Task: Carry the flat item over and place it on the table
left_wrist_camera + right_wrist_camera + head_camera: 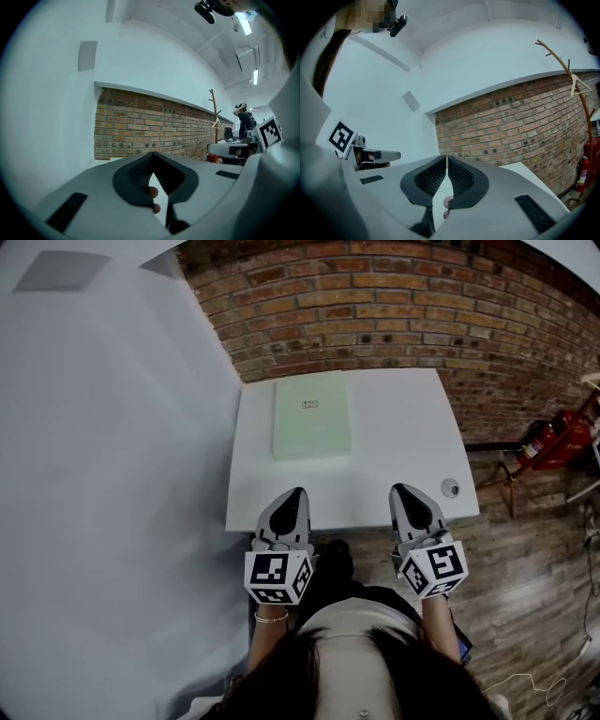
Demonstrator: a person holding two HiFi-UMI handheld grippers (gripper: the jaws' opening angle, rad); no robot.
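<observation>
The flat item (312, 416), a pale green board with a small label, lies flat on the far left part of the white table (394, 456). My left gripper (296, 491) hovers at the table's near edge, well short of the item, its jaws shut with nothing between them. My right gripper (401, 487) is level with it at the near edge, further right, also shut and holding nothing. In the left gripper view the dark ribbed pads (140, 171) meet at the tips of the left gripper (152, 157). The right gripper view shows the right gripper (446, 159) with its pads together as well.
A brick wall (394, 306) runs behind the table and a white wall (112, 474) stands to its left. A small round fitting (451, 487) sits at the table's near right corner. Red fire extinguishers (553, 442) stand on the wooden floor at the right. A wooden coat rack (576, 93) rises by the bricks.
</observation>
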